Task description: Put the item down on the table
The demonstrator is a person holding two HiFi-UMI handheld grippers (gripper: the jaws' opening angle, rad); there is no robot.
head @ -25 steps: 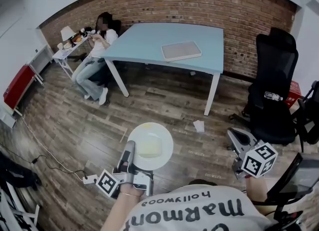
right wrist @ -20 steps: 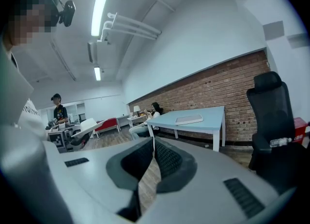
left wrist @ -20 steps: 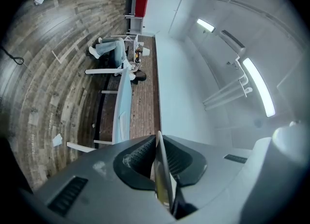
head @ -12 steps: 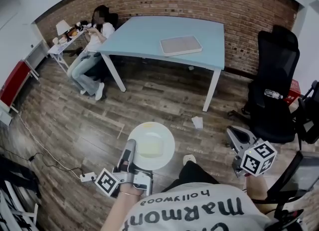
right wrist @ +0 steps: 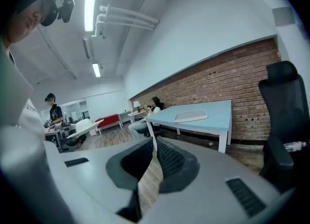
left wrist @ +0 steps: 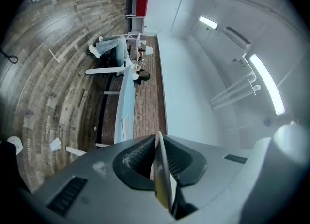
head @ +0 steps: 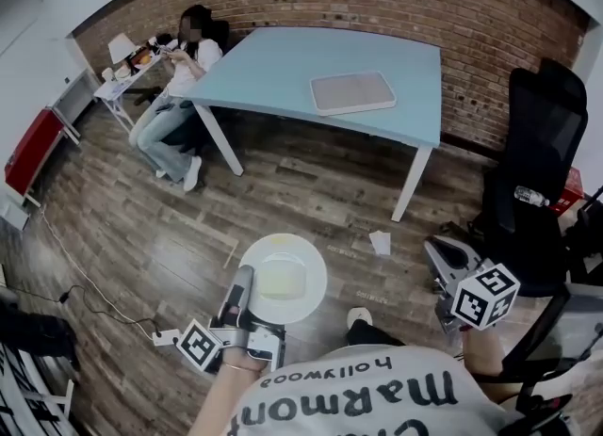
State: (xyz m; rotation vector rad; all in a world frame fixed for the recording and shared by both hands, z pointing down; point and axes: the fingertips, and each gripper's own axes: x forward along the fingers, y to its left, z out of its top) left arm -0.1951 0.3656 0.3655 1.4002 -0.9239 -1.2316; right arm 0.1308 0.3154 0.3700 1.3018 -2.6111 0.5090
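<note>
plate (head: 305, 257), white and round, is pinched at its near rim by the left gripper (head: 242, 283) and held level over the wooden floor (head: 141, 227). a pale yellow block (head: 282, 279) lies on it. the light blue table (head: 273, 76), bearing a flat tray (head: 352, 92), stands well apart. right gripper (head: 441, 257) has its jaws pressed together, empty.

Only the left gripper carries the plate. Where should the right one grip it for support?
Probably the far right rim of the plate, opposite the left gripper, coming in level from the right: the thin rim is bare there, clear of the pale block.
</note>
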